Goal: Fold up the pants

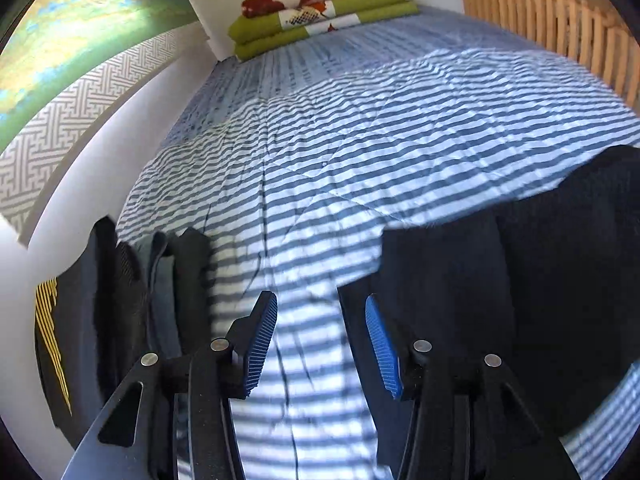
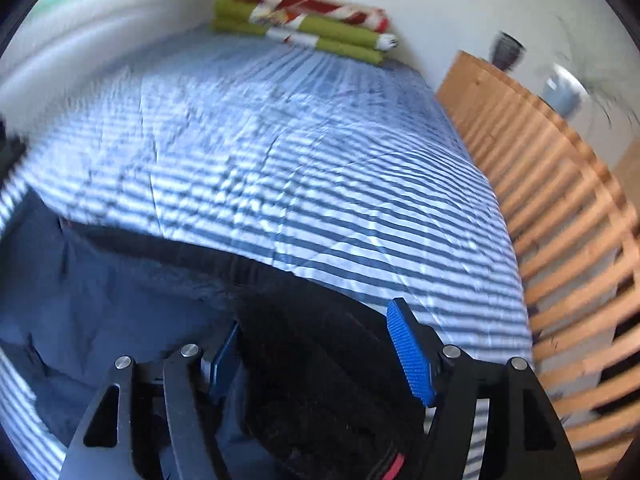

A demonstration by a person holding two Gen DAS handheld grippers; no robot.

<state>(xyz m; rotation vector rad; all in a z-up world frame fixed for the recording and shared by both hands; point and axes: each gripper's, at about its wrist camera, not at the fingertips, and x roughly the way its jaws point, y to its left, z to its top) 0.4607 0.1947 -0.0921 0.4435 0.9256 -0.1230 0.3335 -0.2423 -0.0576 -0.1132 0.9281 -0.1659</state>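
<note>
The dark pants (image 1: pixel 480 280) lie on the striped bed cover (image 1: pixel 340 140), to the right of my left gripper (image 1: pixel 320 316). That gripper is open over bare striped cover, and its right blue pad (image 1: pixel 382 348) is at the pants' left edge. In the right wrist view the pants (image 2: pixel 100 300) spread navy to the left, with a thicker black part (image 2: pixel 320 380) in the middle. My right gripper (image 2: pixel 316 316) is open and straddles that black part, with fabric between the pads. A small red tag (image 2: pixel 394 466) shows at the bottom.
A stack of folded dark clothes (image 1: pixel 132 300) sits at the left against the white wall. Folded green and red blankets (image 1: pixel 320 12) lie at the far end of the bed. A wooden slatted rail (image 2: pixel 560 220) runs along the right side.
</note>
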